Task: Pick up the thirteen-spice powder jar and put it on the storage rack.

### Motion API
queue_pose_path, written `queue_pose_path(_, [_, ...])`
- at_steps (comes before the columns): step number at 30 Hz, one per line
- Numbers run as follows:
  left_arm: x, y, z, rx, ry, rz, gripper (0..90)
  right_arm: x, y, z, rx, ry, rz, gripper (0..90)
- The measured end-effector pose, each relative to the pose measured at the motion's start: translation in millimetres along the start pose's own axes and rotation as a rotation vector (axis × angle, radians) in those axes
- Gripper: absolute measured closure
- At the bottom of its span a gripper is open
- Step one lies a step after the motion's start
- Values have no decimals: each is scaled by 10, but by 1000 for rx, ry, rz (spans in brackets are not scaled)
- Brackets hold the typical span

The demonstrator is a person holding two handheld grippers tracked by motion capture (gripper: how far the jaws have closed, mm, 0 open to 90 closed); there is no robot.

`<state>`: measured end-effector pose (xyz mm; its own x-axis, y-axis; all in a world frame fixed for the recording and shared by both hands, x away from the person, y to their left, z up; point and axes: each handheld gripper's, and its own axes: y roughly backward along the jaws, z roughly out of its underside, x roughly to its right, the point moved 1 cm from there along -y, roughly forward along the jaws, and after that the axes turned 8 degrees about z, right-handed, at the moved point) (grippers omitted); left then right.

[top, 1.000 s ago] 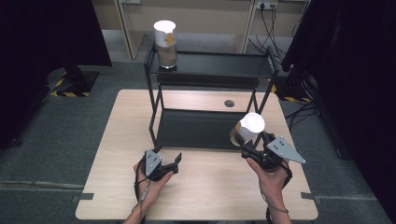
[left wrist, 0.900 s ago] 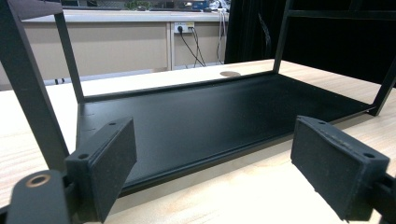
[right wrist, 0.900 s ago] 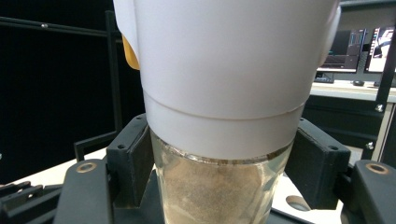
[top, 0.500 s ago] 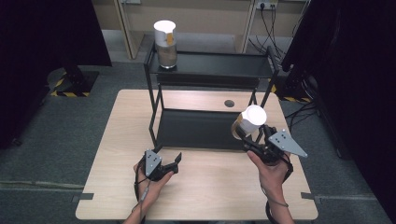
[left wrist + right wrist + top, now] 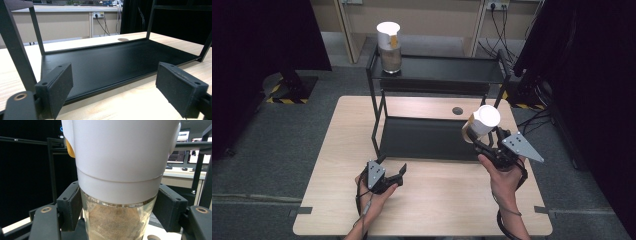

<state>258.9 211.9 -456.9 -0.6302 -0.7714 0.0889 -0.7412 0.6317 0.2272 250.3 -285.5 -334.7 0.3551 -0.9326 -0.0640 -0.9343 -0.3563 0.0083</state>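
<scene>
My right gripper [image 5: 482, 142] is shut on a clear jar [image 5: 481, 124] with a tall white lid and brown powder inside, held above the right end of the black rack's lower shelf [image 5: 427, 137]. In the right gripper view both pads press the glass of the jar [image 5: 120, 220] just under the white lid. A second, similar jar [image 5: 389, 47] stands at the left end of the rack's top shelf [image 5: 447, 70]. My left gripper [image 5: 396, 172] rests low on the table in front of the rack, open, with nothing between its pads [image 5: 57, 87].
The two-tier black metal rack [image 5: 377, 100] stands on the far half of the wooden table [image 5: 437, 200]. A round cable hole [image 5: 457, 110] sits in the tabletop behind the lower shelf. Dark curtains flank both sides; a wall with sockets is beyond.
The right gripper has lifted the jar a little and carried it slightly right and away from me. The left gripper has stayed put.
</scene>
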Motion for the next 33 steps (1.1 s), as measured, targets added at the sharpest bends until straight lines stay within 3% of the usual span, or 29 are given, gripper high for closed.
queue_pose_path(33, [-1, 0, 2, 2, 5, 0, 136, 54, -266, -426, 38, 7, 52, 311])
